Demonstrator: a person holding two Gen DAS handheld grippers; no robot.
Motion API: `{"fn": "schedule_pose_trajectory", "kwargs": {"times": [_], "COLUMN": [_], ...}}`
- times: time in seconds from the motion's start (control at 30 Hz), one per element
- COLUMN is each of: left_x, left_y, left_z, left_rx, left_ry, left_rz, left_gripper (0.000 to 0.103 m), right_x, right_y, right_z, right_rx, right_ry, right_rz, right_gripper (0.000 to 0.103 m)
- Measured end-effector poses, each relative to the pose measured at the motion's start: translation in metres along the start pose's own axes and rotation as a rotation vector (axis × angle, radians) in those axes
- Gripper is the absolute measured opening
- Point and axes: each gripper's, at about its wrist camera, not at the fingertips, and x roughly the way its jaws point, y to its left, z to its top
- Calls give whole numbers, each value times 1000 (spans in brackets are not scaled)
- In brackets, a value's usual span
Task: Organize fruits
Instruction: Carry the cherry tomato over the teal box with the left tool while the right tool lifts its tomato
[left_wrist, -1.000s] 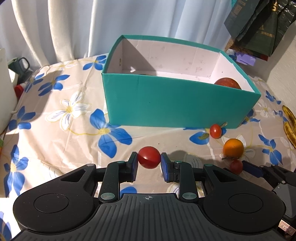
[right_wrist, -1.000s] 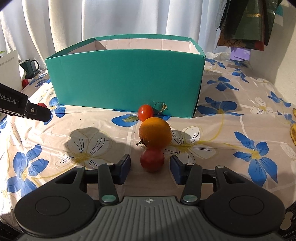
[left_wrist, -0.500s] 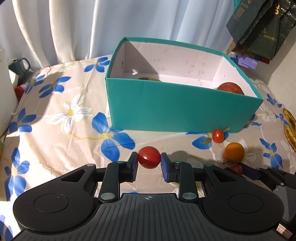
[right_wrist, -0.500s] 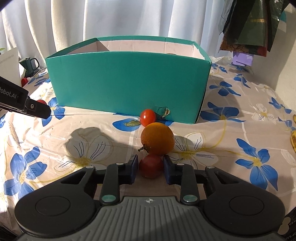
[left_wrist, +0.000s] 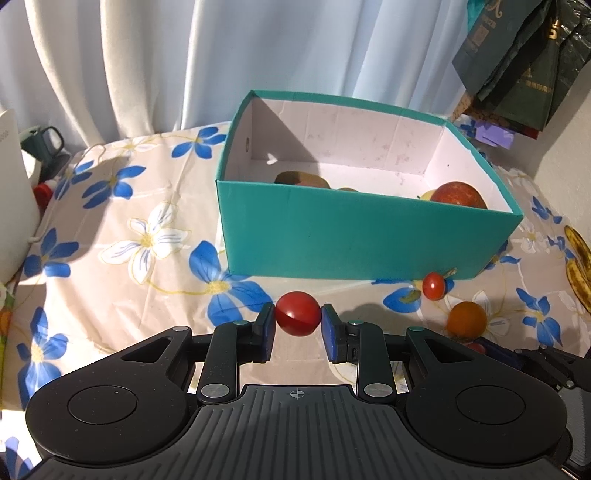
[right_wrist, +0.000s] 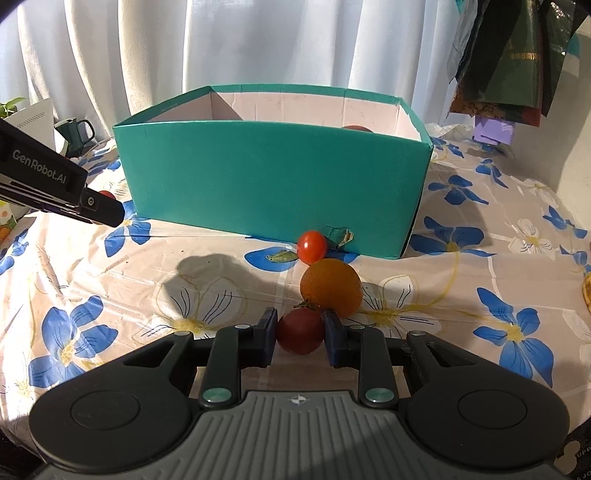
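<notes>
Behind the teal box's near wall, fruit is half hidden; each hand-held gripper, left and right, grips a tomato.

The left hand-held gripper pinched a red tomato in front of the teal box.

box teal outside, pale pink-white inside | tablecloth beige, blue and white flowers | held tomato bright red | second tomato darker red | orange orange | curtain white
</notes>
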Motion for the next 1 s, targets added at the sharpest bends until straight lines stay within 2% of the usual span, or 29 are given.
{"fn": "schedule_pose_trajectory", "kwargs": {"times": [0.4,1.0], "left_x": [-12,-8], "left_y": [-7,-21], "left_z": [22,67], "left_rx": [21,61], "left_ry": [-41,-120], "left_rz": [2,25], "left_gripper": [30,30], "right_x": [-23,-50], "right_y": [2,-21], "right_z": [14,31], "right_rx": [-18,39], "right_ry": [-79,-193], "right_rz": [55,36], "right_gripper": [26,26]}}
